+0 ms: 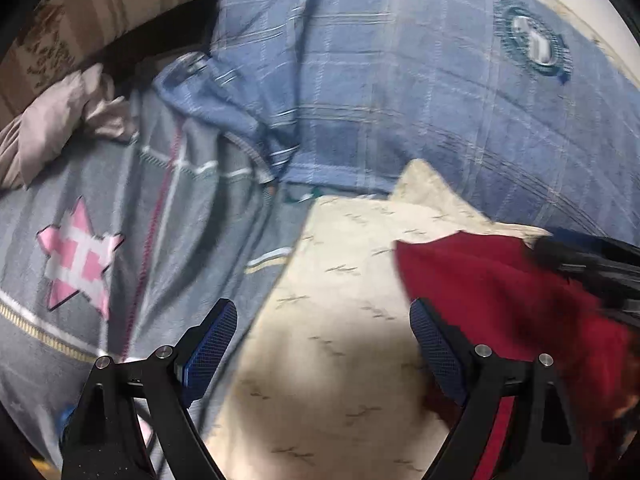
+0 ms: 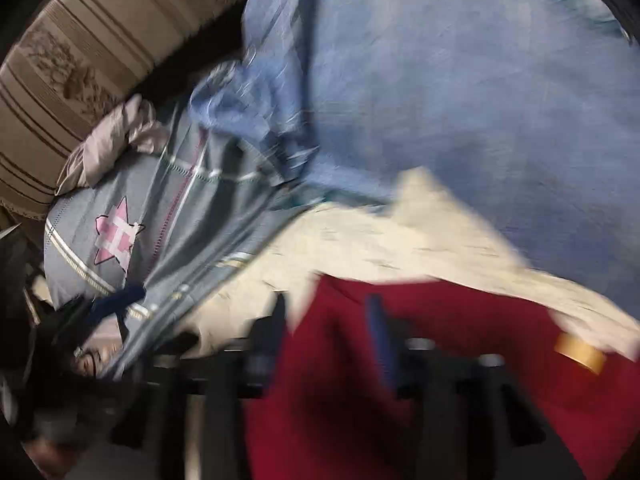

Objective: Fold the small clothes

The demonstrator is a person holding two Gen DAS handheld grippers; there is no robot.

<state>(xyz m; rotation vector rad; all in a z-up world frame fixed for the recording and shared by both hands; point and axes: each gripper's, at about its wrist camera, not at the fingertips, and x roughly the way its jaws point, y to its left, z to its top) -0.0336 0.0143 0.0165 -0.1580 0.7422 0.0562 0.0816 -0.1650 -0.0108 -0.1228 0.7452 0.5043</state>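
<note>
In the left wrist view, the left gripper (image 1: pixel 323 350) hangs over a cream cloth (image 1: pixel 344 280) printed with small dark marks; its fingers (image 1: pixel 210 346) stand wide apart, released, with nothing between the blue pads. The red garment (image 1: pixel 500 300) lies at the lower right of that frame, on the cream cloth, its left edge just beside the right-hand finger. A dark, blurred shape at the right edge, over the red fabric, appears to be the right gripper (image 1: pixel 588 264).

In the right wrist view the picture is smeared by motion. The red garment (image 2: pixel 440 360) fills the lower middle and lower right of the frame, and it drapes over the right gripper (image 2: pixel 332 344), hiding much of it. One blue pad stands up through the red cloth while the other dark finger (image 2: pixel 276 320) sits well to its left, so the fingers are parted; whether they pinch any cloth I cannot tell. A small tan label (image 2: pixel 580 352) shows on the garment at the right.

Around these, a blue checked fabric (image 1: pixel 400 80) with a round emblem (image 1: pixel 534 42) covers the upper right. A grey fabric (image 1: pixel 120 208) bearing a pink star (image 1: pixel 78 256) spreads across the left. A crumpled beige garment (image 1: pixel 60 128) sits at the upper left, beside a striped brown cushion (image 2: pixel 80 60).
</note>
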